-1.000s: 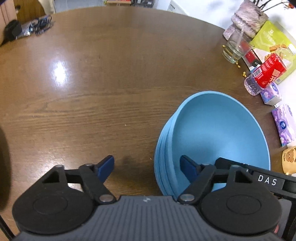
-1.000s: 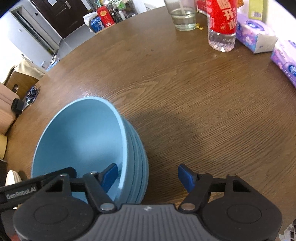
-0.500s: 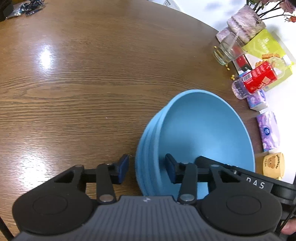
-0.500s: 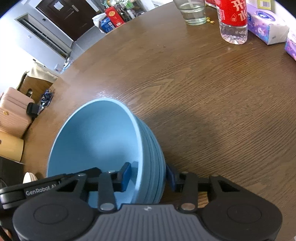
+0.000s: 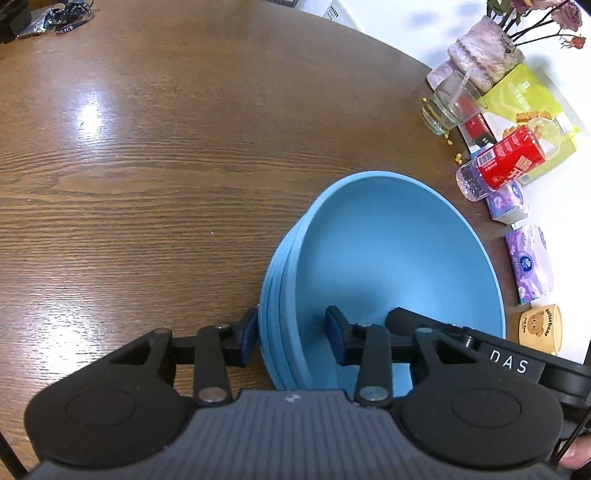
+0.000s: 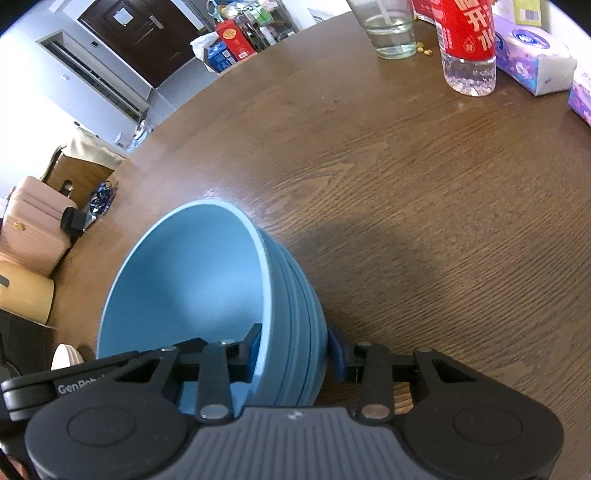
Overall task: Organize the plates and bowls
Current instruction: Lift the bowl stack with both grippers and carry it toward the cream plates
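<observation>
Beyond the bowl stack (image 5: 399,258), a glass (image 5: 445,107).

Round wooden table (image 5: 184,166), stacked blue bowls (image 5: 399,266), glass (image 5: 445,107), bottle (image 5: 502,162), tissue packs (image 5: 530,264)

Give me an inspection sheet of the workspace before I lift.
Surface: round wooden table, glossy.
Job's things: stack of blue bowls, nested.
Clutter: drinking glass, red-labelled water bottle, tissue packs, yellow cup.
Grippers: left gripper and right gripper have just been closing, each astride the stack's rim on opposite sides.
Cables: nothing seen.
Surroundings: dark door, pink suitcase.
</observation>
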